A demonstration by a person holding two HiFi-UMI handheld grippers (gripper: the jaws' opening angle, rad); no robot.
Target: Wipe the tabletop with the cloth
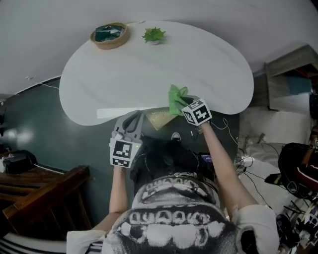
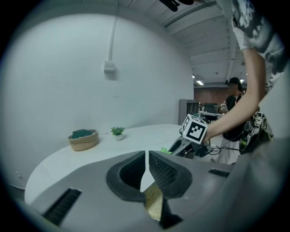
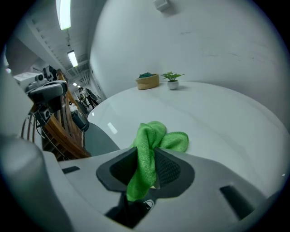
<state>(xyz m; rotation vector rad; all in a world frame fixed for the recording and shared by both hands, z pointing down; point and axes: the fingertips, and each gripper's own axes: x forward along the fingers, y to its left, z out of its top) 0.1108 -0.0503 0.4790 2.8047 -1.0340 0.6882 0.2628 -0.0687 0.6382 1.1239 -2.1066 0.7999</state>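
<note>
Between the jaws of the right claw (image 3: 147,156), the green cloth (image 3: 156,136) sits clamped, its loose end ahead over the white worktop (image 3: 217,118) for wiping, while the left claw (image 2: 146,156) hangs narrow and empty.

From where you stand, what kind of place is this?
Probably a lab or workshop, not a home: loose cables on the floor, strip lights along the ceiling, and a white table holding a basket and small plant.
</note>
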